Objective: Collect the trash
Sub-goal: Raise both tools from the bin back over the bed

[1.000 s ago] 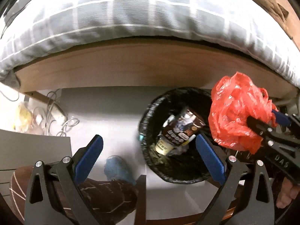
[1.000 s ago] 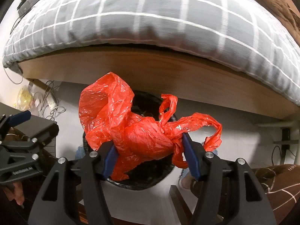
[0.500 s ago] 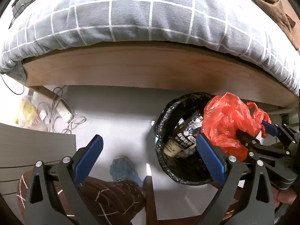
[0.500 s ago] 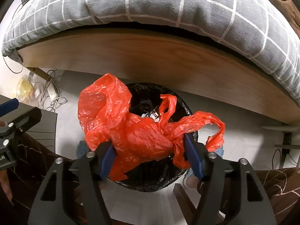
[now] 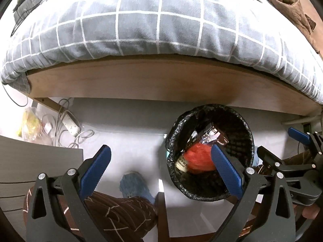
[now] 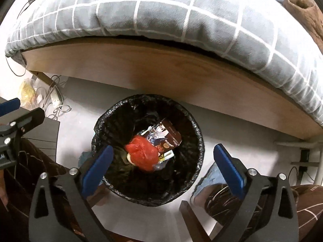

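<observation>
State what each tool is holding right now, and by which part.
Nothing is held. The right tool, whose jaws have just been opening, stands open above the bin; the red bag lies inside. The left tool is open, empty.

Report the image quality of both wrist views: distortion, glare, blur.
Left wrist view: heavy fisheye bends the bed frame into an arc, corners go black, the floor is washed out pale, and the red bag is motion-smeared. Right wrist view: same bowing, dark bin interior, red bag sharper.
</observation>
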